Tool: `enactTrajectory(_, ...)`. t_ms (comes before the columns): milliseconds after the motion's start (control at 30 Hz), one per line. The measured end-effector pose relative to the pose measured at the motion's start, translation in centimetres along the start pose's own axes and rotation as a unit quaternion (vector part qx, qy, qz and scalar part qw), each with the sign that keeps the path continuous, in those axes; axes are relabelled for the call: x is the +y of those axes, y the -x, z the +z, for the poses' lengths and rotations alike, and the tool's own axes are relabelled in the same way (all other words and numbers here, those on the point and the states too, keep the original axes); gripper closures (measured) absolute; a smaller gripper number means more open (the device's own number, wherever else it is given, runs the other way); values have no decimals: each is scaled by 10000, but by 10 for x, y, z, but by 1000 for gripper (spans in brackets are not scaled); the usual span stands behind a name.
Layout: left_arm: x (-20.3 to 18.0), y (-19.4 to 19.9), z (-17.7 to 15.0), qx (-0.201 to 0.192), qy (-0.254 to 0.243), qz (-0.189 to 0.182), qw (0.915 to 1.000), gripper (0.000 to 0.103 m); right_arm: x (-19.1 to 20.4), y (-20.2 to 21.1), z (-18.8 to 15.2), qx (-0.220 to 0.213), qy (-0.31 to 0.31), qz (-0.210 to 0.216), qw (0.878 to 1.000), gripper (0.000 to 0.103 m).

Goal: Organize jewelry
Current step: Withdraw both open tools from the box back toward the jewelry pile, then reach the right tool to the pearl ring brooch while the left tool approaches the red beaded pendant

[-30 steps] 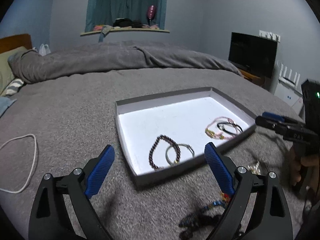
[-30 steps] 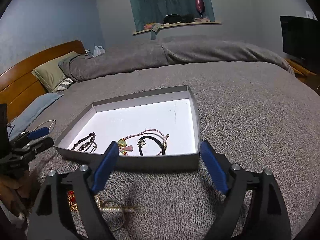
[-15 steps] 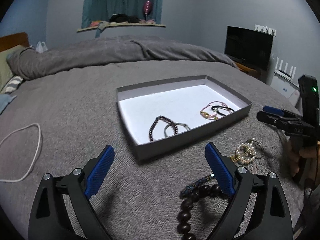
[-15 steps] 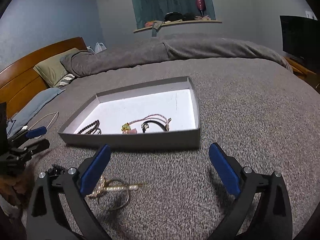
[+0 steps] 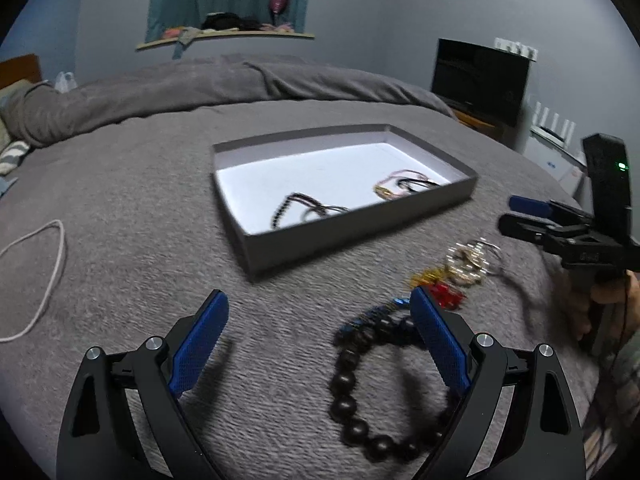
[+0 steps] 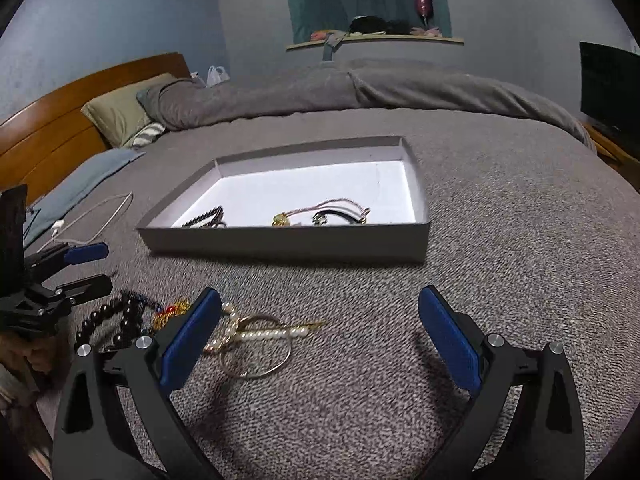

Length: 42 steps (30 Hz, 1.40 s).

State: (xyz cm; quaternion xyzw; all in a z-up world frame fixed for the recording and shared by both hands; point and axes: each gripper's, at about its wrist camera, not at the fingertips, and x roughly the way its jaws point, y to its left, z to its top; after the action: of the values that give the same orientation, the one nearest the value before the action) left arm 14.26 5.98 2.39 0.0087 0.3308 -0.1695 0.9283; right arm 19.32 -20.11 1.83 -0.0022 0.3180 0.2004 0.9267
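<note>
While both jaws stand wide and empty, I judge a pickup is next: my left hand-held gripper (image 5: 318, 322) hovers over the dark bead bracelet (image 5: 380, 384) on the bed (image 6: 520, 240), my right hand-held gripper (image 6: 320, 320) near the pearl piece (image 6: 260, 334). Several bracelets already lie in the grey tray (image 6: 288, 242).

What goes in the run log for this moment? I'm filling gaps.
left gripper: open, empty | right gripper: open, empty | tray: four bracelets | pearl bracelet: on bed

My left gripper's (image 5: 316, 320) right finger hides part of the dark bead bracelet (image 5: 352, 384). Beyond it, the gold and red pieces (image 5: 460, 272) blur together.
</note>
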Motion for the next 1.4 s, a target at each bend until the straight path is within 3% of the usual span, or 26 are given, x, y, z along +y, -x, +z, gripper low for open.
enactTrajectory(300, -9, -2, -3, 101, -124, -255, 9995, 11, 1, -5, -2, 187, 29, 137, 9997, 6)
enactTrajectory(500, -12, -1, -4, 126, -179, -297, 9993, 11, 18, -10, -6, 365, 432, 297, 9980, 7)
enactTrajectory(667, -7, -1, -3, 137, -114, -187, 9997, 11, 31, -11, -10, 420, 728, 379, 9957, 21)
enactTrajectory(1200, 3, 5, -1, 138, -68, -119, 9998, 11, 57, -21, -13, 604, 1156, 563, 9899, 40)
enactTrajectory(1300, 5, 7, -2, 139, -50, -104, 9998, 11, 62, -26, -13, 687, 1216, 512, 9889, 52)
enactTrajectory(1333, 5, 8, -3, 136, -50, -107, 9998, 11, 62, -28, -13, 723, 1220, 500, 9886, 60)
enactTrajectory(1400, 5, 9, -3, 126, -40, -119, 9998, 11, 62, -29, -13, 743, 1198, 536, 9886, 63)
